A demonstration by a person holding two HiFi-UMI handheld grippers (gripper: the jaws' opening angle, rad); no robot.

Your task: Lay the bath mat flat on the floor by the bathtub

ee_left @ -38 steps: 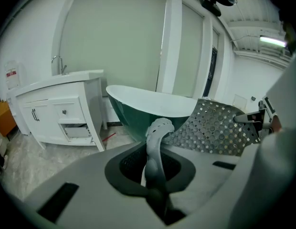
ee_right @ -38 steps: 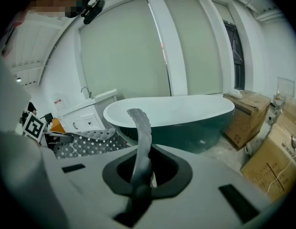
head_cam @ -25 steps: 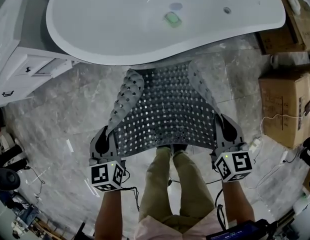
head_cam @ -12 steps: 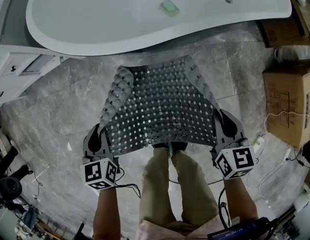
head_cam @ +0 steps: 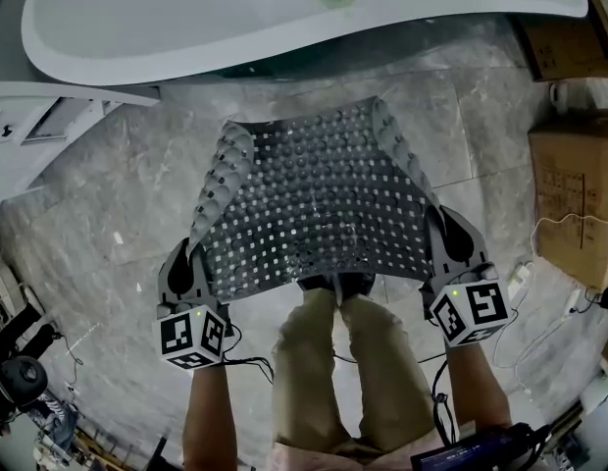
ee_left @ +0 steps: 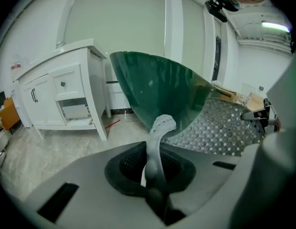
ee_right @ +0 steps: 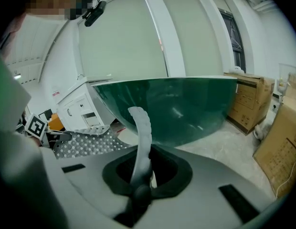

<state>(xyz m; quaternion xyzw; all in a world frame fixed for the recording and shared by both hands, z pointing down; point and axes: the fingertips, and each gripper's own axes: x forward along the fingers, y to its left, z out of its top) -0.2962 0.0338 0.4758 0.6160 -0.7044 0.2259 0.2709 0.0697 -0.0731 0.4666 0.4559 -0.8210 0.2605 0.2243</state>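
While the left tongs [head_cam: 189, 269] and right tongs [head_cam: 449, 247] gripped the mat's [head_cam: 314, 204] near corners, it hung curled, not flat. Laying it on the floor [head_cam: 118, 194], with the bathtub [head_cam: 186, 27] at twelve o'clock, remained.

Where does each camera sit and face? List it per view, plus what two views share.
Head view: on the person's head, looking steeply down at mat, floor, bathtub; legs, forearms, left gripper, right gripper show.
Left gripper view: on that gripper, looking along jaws shut on the mat's edge towards the bathtub and a white cabinet.
Right gripper view: on that gripper, along jaws shut on the mat, towards the bathtub and cardboard boxes.
Shared: both gripper views show the bathtub's green side.
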